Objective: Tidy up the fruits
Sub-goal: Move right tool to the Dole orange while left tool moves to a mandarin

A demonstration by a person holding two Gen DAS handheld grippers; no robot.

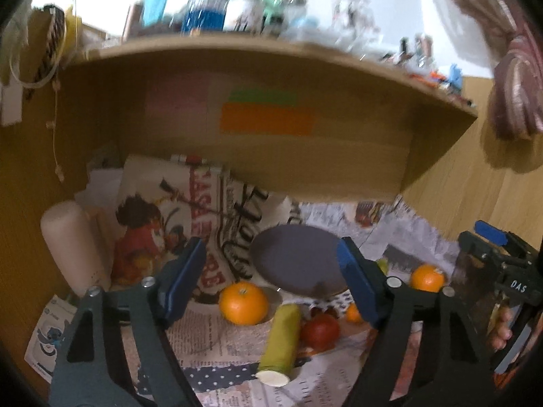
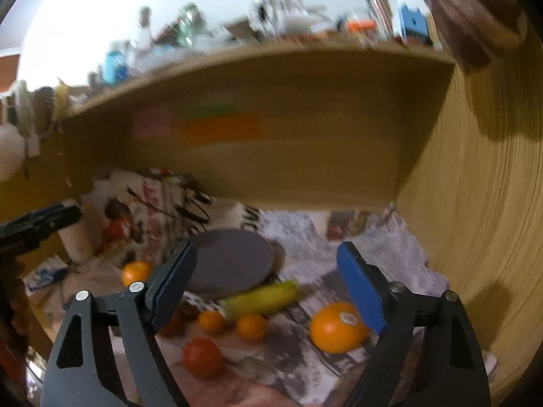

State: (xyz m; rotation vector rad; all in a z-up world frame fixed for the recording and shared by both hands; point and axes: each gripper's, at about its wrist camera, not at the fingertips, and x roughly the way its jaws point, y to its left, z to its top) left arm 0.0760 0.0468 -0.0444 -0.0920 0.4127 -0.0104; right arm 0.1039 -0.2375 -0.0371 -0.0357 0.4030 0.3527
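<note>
In the left wrist view, lower left of the frame, the left gripper (image 1: 271,278) hangs with its jaws spread wide and nothing between them. Just inside its left finger, low and a little left of centre, a large orange (image 1: 243,302) sits on the newspaper (image 1: 217,332). Right of it lies a yellow-green cylinder (image 1: 281,339) with a pale cut end, and beside that a red tomato-like fruit (image 1: 320,330). Above them, at centre, a dark round plate (image 1: 292,257) waits bare. Further right a second orange (image 1: 427,277) rests near the right gripper (image 1: 492,247), seen at the right edge.

In the right wrist view, two small oranges (image 2: 251,327) and a red fruit (image 2: 202,356) lie low at centre. The right gripper (image 2: 268,281) is likewise spread and empty, with a stickered orange (image 2: 336,327) partly behind its blue right finger.

Both views are blurred, so grasping is likely best delayed until the tools steady. A sound approach is probably to centre one round fruit between the pads, descend so they meet its widest part, and close gently, since oranges roll on wrinkled paper. The plate looks the likely destination, though that is a guess.
</note>
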